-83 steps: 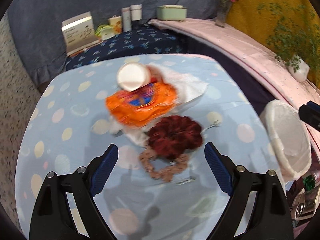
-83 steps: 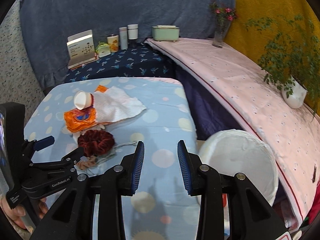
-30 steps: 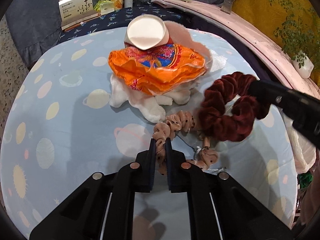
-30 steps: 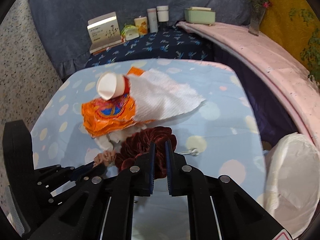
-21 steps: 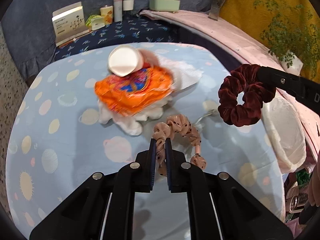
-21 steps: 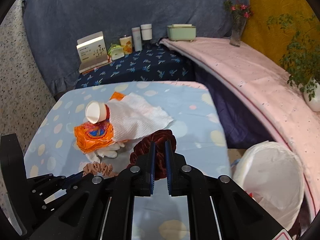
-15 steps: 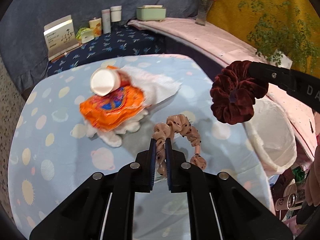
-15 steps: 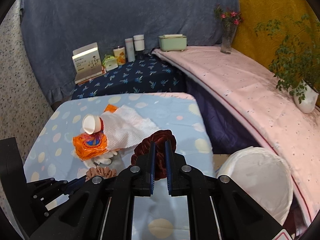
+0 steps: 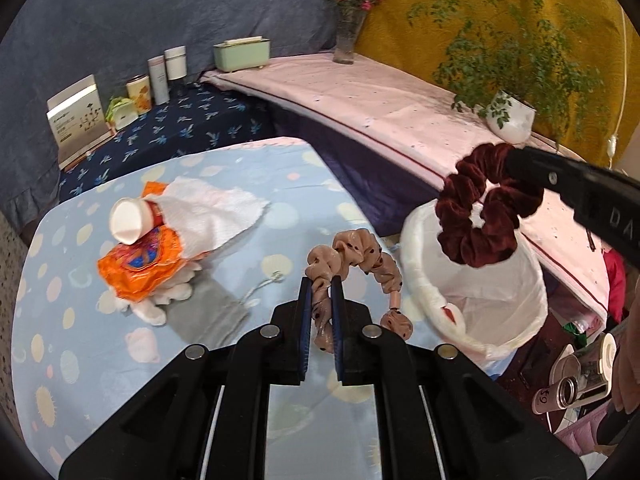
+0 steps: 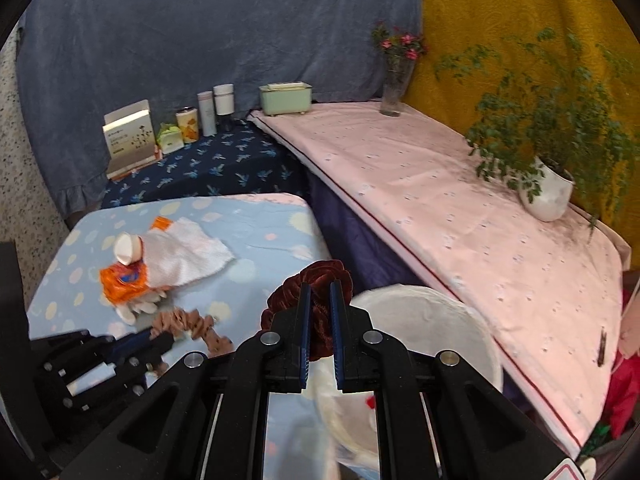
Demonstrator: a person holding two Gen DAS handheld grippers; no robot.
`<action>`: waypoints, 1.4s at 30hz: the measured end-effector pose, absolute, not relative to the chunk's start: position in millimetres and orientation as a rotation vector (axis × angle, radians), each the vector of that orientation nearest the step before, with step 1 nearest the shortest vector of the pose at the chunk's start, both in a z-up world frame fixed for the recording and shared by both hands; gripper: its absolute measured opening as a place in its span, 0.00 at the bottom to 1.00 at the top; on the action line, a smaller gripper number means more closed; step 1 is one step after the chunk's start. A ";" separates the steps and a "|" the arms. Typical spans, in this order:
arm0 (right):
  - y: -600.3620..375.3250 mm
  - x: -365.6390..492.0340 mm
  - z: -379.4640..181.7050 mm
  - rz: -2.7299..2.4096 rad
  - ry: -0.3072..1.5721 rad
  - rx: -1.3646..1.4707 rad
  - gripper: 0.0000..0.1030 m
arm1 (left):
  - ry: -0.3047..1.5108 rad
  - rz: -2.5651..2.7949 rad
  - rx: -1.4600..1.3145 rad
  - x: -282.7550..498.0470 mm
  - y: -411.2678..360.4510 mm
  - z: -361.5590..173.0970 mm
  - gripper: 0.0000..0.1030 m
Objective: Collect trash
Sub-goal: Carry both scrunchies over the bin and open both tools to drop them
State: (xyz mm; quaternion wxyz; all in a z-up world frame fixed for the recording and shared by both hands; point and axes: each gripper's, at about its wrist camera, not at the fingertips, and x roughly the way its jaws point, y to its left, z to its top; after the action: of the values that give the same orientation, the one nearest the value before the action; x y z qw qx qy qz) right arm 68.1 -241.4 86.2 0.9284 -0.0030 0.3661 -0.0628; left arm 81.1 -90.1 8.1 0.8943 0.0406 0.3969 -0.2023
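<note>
Scrunchies are the two things in hand. A dark red velvet scrunchie (image 9: 482,216) hangs at right of centre in the left wrist frame, pinched at its upper right by the right claw (image 10: 319,308), whose blue-padded fingers (image 10: 304,320) stand narrow on the fabric; it is held in the air over the mouth of the white-lined trash bin (image 9: 516,332), which stands just beside the right edge of the counter (image 9: 80,360). In the right wrist frame the same scrunchie bunches up at centre, in front of the bin's rim at lower right.

A tan dotted scrunchie (image 9: 360,264) is clamped in the left claw (image 9: 321,300) at lower centre of the left wrist frame, jaws narrow on one side of the loop, the rest arching up and to the right, above the counter's blue spotted cloth.

At left of both frames a heap lies on the counter: an orange snack wrapper (image 9: 140,260), a white paper cup (image 9: 130,220) tipped on its side atop it, a white paper towel (image 9: 208,216) spread to the right, and crumpled white tissue (image 9: 160,304) below the wrapper. A small string with a ring (image 9: 264,284) lies between the heap and the left claw.
</note>
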 end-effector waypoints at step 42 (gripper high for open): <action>-350.8 31.5 70.0 -0.380 0.765 0.097 0.15 | 0.812 -0.618 0.190 63.0 -220.4 11.8 0.33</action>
State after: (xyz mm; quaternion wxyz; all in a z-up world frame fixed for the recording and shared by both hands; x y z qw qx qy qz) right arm 31.5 -350.8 70.0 0.9091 0.0471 0.3707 -0.1841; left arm 63.0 -220.4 11.8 0.8683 0.0910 0.3881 -0.2953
